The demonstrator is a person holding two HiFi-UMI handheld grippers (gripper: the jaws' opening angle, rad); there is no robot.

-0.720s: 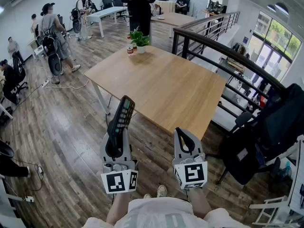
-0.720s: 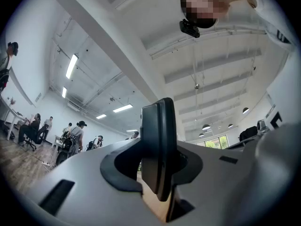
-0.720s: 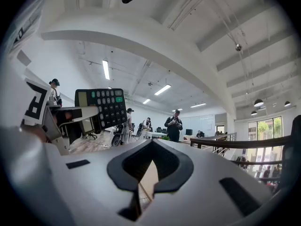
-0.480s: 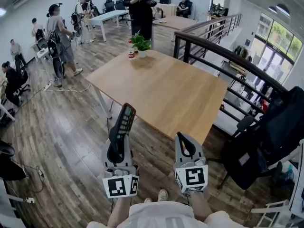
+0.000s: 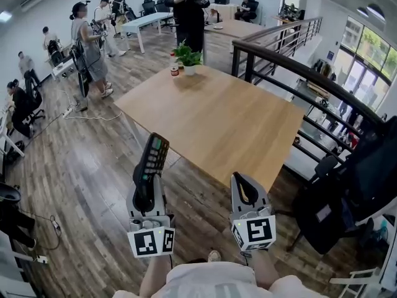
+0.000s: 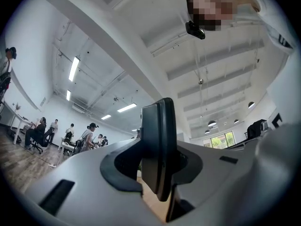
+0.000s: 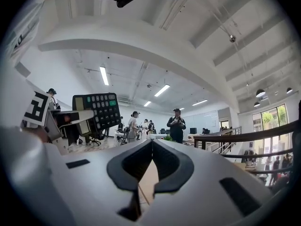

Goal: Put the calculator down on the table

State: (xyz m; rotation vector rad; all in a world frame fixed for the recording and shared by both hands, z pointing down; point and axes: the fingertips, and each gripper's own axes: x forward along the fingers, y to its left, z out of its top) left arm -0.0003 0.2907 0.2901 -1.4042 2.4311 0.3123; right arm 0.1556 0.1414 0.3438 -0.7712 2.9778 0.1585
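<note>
A dark calculator (image 5: 152,161) with green and grey keys stands tilted up and away in my left gripper (image 5: 147,188), which is shut on its lower end. In the left gripper view the calculator (image 6: 158,135) shows edge-on, pinched between both jaws of the left gripper (image 6: 157,161). It is in the air over the wooden floor, short of the light wooden table (image 5: 217,120). My right gripper (image 5: 240,182) is beside it, shut and holding nothing. In the right gripper view the right gripper (image 7: 151,142) has its tips touching, and the calculator (image 7: 96,109) is at the left.
A potted plant (image 5: 189,56) and a small can (image 5: 175,69) stand at the table's far corner. A black railing (image 5: 291,73) runs along the table's right side. A dark chair (image 5: 347,191) is at the right. Several people (image 5: 90,45) stand behind and to the left.
The whole head view has shifted a little, and the table sits slightly nearer. The left gripper keeps its hold on the calculator. People in the background have moved.
</note>
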